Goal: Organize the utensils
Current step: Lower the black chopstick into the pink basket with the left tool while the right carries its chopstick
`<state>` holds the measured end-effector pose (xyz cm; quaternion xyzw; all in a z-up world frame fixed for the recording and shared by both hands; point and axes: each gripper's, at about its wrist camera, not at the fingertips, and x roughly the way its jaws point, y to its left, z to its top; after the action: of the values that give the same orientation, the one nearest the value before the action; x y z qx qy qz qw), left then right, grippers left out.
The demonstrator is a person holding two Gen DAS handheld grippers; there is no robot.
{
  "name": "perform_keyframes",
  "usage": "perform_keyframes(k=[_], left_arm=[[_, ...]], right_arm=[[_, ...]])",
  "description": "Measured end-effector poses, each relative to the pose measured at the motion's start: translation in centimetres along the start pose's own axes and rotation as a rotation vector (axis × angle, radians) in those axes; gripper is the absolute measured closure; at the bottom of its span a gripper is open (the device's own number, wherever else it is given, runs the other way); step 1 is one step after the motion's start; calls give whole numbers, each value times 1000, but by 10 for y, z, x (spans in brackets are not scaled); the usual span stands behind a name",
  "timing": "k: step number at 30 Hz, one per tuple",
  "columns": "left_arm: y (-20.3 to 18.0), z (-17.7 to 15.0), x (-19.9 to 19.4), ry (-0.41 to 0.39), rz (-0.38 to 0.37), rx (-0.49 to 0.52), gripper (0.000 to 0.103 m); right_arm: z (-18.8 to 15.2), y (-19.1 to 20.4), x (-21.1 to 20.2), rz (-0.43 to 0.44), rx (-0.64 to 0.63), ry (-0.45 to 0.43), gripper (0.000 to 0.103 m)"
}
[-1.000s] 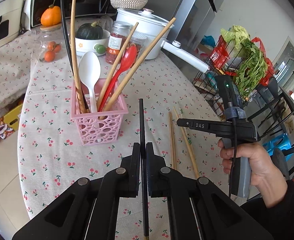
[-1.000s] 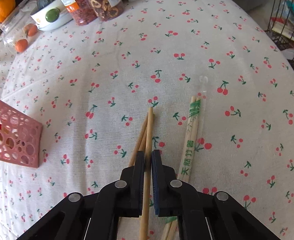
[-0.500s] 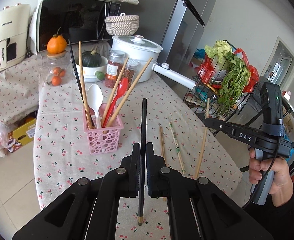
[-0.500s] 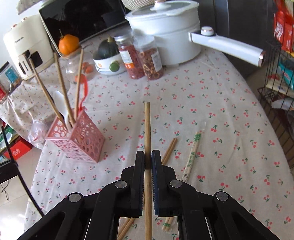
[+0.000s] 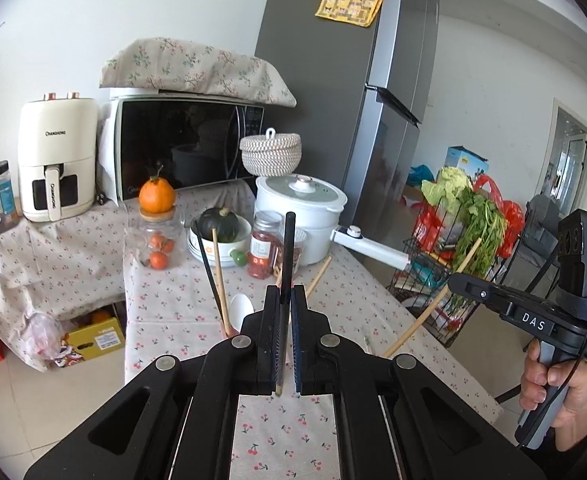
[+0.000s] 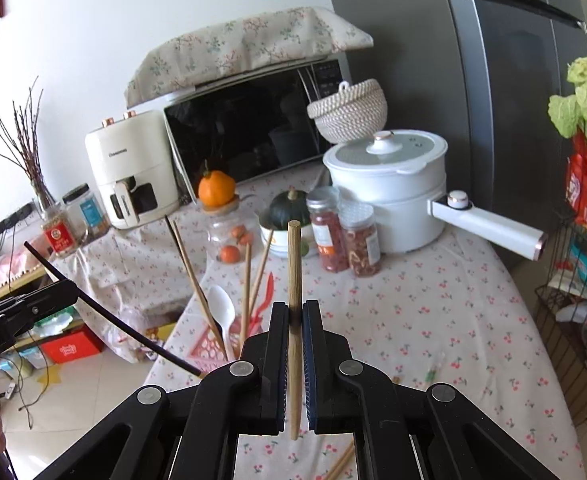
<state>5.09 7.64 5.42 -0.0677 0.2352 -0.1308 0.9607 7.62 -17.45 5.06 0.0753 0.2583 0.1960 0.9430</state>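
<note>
My left gripper (image 5: 282, 294) is shut on a black chopstick (image 5: 286, 256), held upright high above the table. My right gripper (image 6: 294, 310) is shut on a wooden chopstick (image 6: 294, 264), also upright and lifted. The right gripper (image 5: 459, 280) with its wooden chopstick (image 5: 433, 308) shows at the right of the left wrist view. The pink utensil basket (image 6: 209, 346) stands on the table below, holding chopsticks, a white spoon (image 6: 222, 308) and a red spoon (image 6: 267, 292). In the left wrist view my fingers mostly hide it. More chopsticks (image 6: 343, 460) lie on the cloth below the right gripper.
The cherry-print tablecloth (image 6: 433, 320) carries a white pot (image 6: 393, 184) with a long handle, two spice jars (image 6: 345, 232), a bowl with a squash (image 6: 287, 208) and an orange (image 6: 215, 188). A microwave (image 5: 189, 148), air fryer and fridge stand behind. A wire vegetable rack (image 5: 445, 264) is at the right.
Both grippers have risen and tilted up from the table, each carrying its chopstick. The views now take in the back wall instead of the tabletop.
</note>
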Motion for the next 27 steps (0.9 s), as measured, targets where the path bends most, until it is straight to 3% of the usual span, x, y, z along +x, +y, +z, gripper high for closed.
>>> perform_keyframes(k=[17,27], left_arm=[[13,30,23,-167,101,-60,98],[16,29,60,-140,167,-20,98]], right_arm=[[22,22,20,63,43,-74,98],[27,30,36,91,66,-104,98]])
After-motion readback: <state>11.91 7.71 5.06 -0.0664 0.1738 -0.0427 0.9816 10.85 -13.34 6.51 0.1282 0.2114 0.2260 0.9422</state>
